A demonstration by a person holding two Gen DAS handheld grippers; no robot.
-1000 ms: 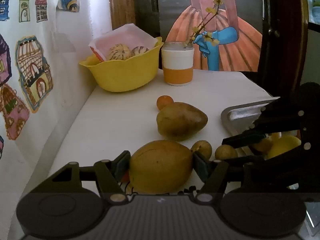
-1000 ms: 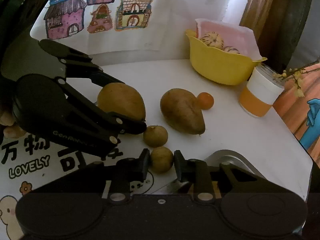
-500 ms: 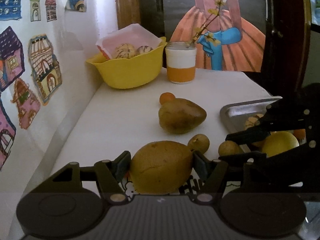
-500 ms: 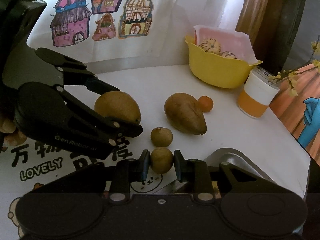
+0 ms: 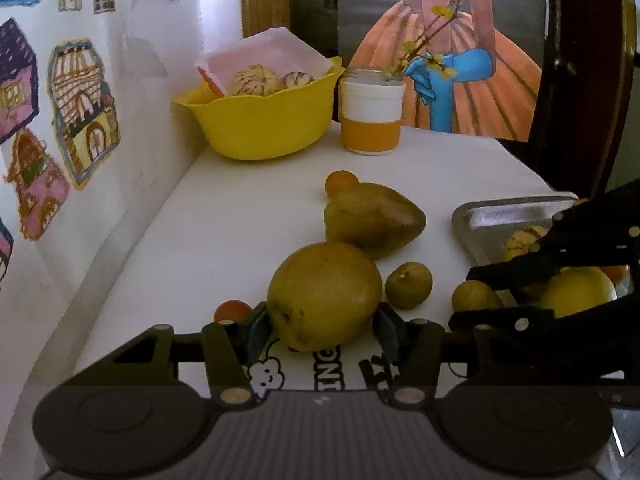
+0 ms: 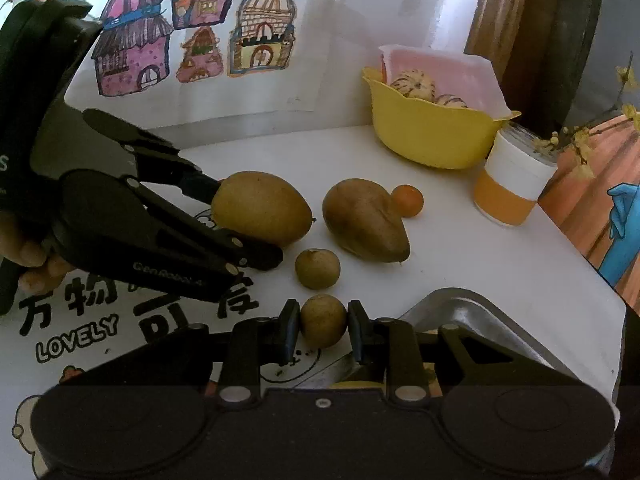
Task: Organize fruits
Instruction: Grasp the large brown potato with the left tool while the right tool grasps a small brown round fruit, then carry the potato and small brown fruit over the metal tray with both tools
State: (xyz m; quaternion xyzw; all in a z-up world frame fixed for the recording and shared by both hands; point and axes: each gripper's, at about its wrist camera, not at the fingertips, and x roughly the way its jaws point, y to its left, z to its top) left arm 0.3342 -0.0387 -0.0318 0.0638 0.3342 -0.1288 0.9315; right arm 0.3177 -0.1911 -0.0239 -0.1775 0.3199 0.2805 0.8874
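My left gripper (image 5: 320,320) is shut on a large yellow-brown mango (image 5: 324,296), which bulges out ahead of the fingers. The right wrist view shows that left gripper (image 6: 246,224) from the side, its fingers on both sides of the mango (image 6: 264,208). My right gripper (image 6: 323,322) is shut on a small round brown fruit (image 6: 323,320) beside the metal tray (image 6: 472,312). On the white table lie a second, darker mango (image 6: 364,220), a small orange (image 6: 407,200) touching it, and another small brown fruit (image 6: 317,269).
The tray (image 5: 512,216) holds a lemon (image 5: 576,290) and other fruit. At the back stand a yellow bowl (image 5: 260,120) with striped fruits and an orange-and-white cup (image 5: 370,120). A small red-orange fruit (image 5: 232,310) sits by my left finger. A wall with house drawings runs along the left.
Both grippers kept their fruits and drew back a little. The held small fruit now sits farther from the loose one. A small red-orange fruit came into view beside my left finger.
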